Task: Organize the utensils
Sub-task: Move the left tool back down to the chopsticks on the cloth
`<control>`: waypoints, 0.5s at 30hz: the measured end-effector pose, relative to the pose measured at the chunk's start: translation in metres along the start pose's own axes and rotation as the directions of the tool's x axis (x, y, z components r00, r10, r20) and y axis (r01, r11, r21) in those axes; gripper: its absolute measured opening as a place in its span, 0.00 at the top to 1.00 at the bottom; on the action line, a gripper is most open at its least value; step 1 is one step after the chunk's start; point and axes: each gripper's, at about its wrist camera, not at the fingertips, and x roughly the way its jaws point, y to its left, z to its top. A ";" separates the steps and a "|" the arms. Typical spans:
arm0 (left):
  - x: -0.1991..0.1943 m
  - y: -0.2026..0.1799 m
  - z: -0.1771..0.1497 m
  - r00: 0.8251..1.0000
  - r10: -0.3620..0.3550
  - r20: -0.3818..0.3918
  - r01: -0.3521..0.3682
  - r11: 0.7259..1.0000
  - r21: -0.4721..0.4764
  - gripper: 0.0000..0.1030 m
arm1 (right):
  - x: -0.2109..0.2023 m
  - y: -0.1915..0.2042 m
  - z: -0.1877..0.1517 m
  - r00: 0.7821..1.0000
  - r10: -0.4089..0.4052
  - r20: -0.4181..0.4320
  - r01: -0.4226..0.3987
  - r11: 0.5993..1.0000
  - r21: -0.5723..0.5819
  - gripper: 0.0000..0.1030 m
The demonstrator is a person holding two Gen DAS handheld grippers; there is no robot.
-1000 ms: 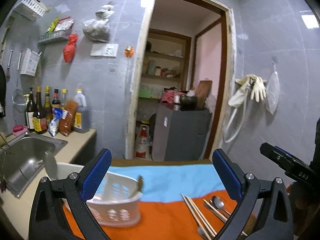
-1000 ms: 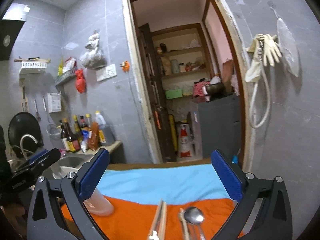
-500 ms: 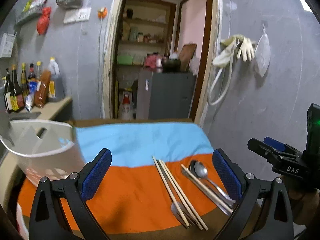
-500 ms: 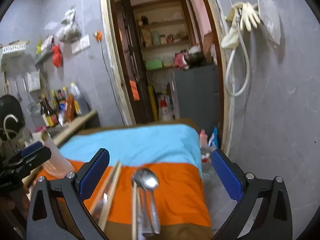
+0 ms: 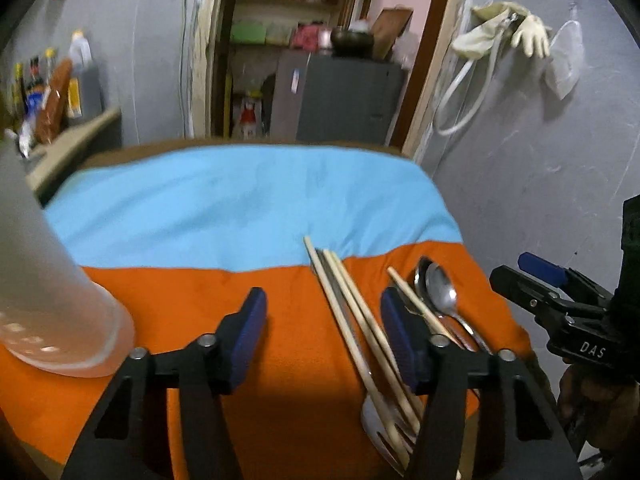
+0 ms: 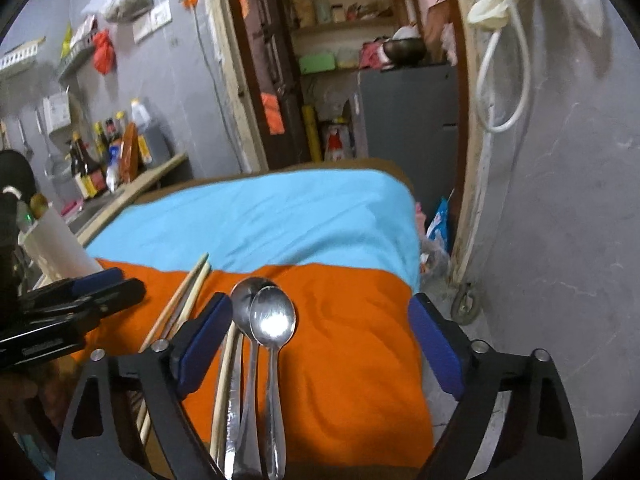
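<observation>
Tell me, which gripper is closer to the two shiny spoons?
Right. The right gripper has the spoons between its open fingers, untouched. The left gripper hangs over orange cloth beside them; chopsticks lie between its fingers.

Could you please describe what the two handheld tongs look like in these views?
Both the left tongs and the right tongs have matte black angular frames with triangular cut-outs, silver pivot bolts and flat blue pads on the fingers. White "DAS" lettering marks the right tongs' body. No cables or sleeves are visible.
</observation>
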 end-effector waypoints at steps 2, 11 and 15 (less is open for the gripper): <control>0.008 0.004 0.002 0.999 -0.007 -0.035 0.006 1.000 -0.013 0.60 | 0.006 0.000 0.001 1.000 0.014 -0.022 -0.014 1.000 -0.006 0.21; 0.023 0.016 0.005 0.991 -0.063 -0.118 0.055 0.996 -0.066 0.82 | 0.031 0.009 0.004 0.990 0.058 -0.129 -0.063 0.997 -0.038 0.35; 0.023 0.019 0.007 0.989 -0.082 -0.124 0.071 0.993 -0.092 0.89 | 0.043 0.011 0.004 0.980 0.057 -0.192 -0.068 0.997 -0.049 0.41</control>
